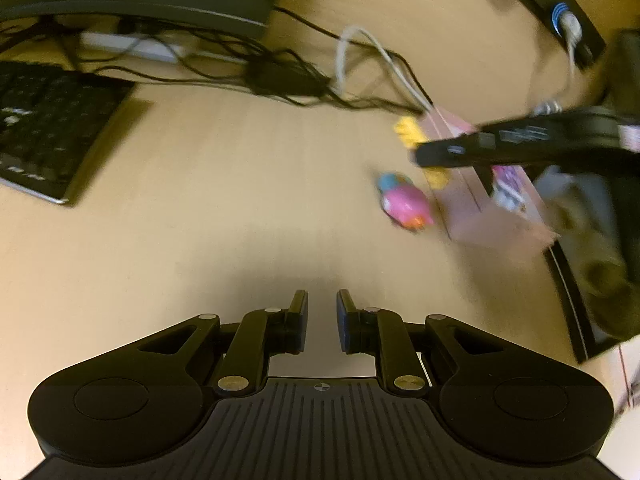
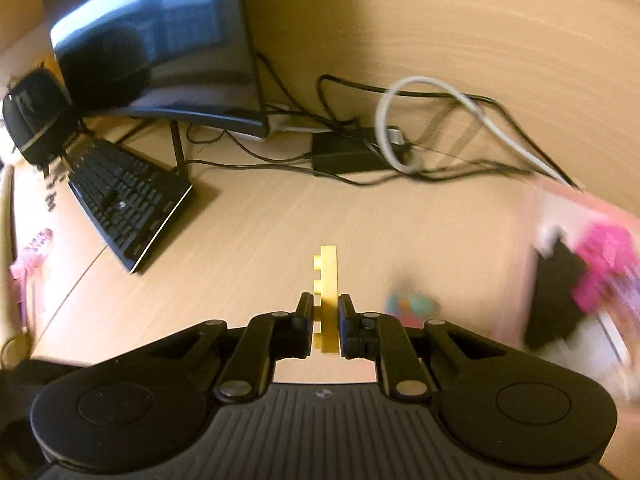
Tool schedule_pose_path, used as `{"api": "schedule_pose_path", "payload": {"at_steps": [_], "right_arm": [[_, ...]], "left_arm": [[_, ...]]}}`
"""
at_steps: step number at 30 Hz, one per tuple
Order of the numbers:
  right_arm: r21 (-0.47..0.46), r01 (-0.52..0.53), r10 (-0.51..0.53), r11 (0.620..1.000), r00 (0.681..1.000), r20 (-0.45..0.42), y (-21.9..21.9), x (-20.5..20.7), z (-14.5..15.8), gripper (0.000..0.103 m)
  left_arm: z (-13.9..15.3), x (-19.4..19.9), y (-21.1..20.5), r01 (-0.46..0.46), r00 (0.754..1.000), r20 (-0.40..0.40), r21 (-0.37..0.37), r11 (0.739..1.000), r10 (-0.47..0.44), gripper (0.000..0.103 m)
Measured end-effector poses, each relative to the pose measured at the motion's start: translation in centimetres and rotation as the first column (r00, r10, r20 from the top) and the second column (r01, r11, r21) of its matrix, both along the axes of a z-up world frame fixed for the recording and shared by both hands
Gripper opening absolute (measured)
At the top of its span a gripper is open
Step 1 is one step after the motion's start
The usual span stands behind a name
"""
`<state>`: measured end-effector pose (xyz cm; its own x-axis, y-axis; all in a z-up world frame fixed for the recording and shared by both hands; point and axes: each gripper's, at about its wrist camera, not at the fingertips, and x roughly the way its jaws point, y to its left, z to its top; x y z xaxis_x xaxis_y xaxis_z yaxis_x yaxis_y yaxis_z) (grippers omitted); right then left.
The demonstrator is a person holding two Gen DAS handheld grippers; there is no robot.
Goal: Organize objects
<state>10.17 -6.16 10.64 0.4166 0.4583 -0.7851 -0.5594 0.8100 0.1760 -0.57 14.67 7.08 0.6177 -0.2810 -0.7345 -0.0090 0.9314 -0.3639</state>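
Fingers of the right gripper (image 2: 325, 326) were clamped on a flat yellow building brick (image 2: 327, 280), which stood on edge between the pads with its studs facing left and its upper part sticking out past the fingertips, lifted clear of the wooden desk (image 2: 260, 224). Fingers of the left gripper (image 1: 322, 320) were nearly together with only a narrow gap between them, and nothing was held there; they hung over a bare stretch of desk. From the left wrist view, a pink and blue toy (image 1: 404, 204) lay on the desk just beside a pink cardboard box (image 1: 476, 200), with more yellow bricks (image 1: 408, 130) by the box's far corner, though blur hid their exact shape. The right gripper crossed above that box as a dark blurred bar. Farther back sat a black keyboard (image 2: 124, 196), a monitor (image 2: 152, 40), a black power adapter (image 2: 348, 154) and a tangle of black cables with one white cable (image 2: 440, 92) looping over them.
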Motion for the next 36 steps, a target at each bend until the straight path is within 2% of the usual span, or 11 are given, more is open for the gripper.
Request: {"api": "schedule_pose_path", "payload": {"at_steps": [2, 5, 9, 13, 14, 17, 18, 23, 28, 30, 36], "right_arm": [[0.01, 0.033, -0.033, 0.999, 0.999, 0.006, -2.7, -1.6, 0.3, 0.012], [-0.071, 0.088, -0.085, 0.994, 0.995, 0.052, -6.4, -3.8, -0.3, 0.012], [-0.179, 0.204, -0.197, 0.962, 0.979, 0.055, -10.8, -5.3, -3.4, 0.012], [-0.2, 0.288, -0.287, 0.937, 0.957, 0.034, -13.7, -6.4, -6.2, 0.014], [-0.2, 0.302, -0.301, 0.932, 0.953, 0.038, -14.2, -6.7, -6.5, 0.02], [-0.179, 0.346, -0.342, 0.921, 0.938, 0.053, -15.4, -7.5, -7.1, 0.059], [-0.178, 0.356, -0.348, 0.917, 0.934, 0.075, -15.8, -7.9, -7.2, 0.064], [-0.193, 0.371, -0.351, 0.908, 0.927, 0.129, -16.1, -9.4, -8.3, 0.077], [-0.191, 0.417, -0.374, 0.889, 0.9, 0.223, -16.3, -10.2, -9.3, 0.101], [-0.173, 0.453, -0.404, 0.875, 0.879, 0.255, -16.7, -10.4, -9.7, 0.103], [-0.058, 0.506, -0.483, 0.861, 0.847, 0.222, -18.1, -10.9, -10.5, 0.103]], "left_arm": [[-0.3, 0.2, -1.0, 0.029, 1.0, -0.007, 0.008, 1.0, -0.029, 0.017], [-0.6, 0.5, -2.8, 0.088, 0.996, -0.003, 0.048, 0.995, -0.088, 0.017], [-1.1, 1.3, -5.8, 0.166, 0.986, -0.007, 0.162, 0.973, -0.167, 0.017], [-1.5, 2.1, -8.2, 0.215, 0.975, 0.004, 0.209, 0.954, -0.221, 0.017], [-1.6, 2.4, -8.7, 0.218, 0.974, 0.005, 0.218, 0.951, -0.225, 0.017], [-1.5, 3.5, -9.6, 0.201, 0.978, 0.016, 0.212, 0.956, -0.209, 0.017], [-1.2, 4.0, -9.7, 0.19, 0.98, 0.026, 0.197, 0.962, -0.199, 0.017], [0.1, 6.5, -10.3, 0.174, 0.984, 0.012, 0.173, 0.969, -0.179, 0.017], [-1.0, 6.5, -13.4, 0.284, 0.957, -0.037, 0.32, 0.904, -0.287, 0.017], [-1.8, 6.1, -14.1, 0.305, 0.951, -0.058, 0.334, 0.892, -0.304, 0.017], [-2.4, 5.8, -15.1, 0.29, 0.955, -0.052, 0.36, 0.887, -0.291, 0.018]]}}
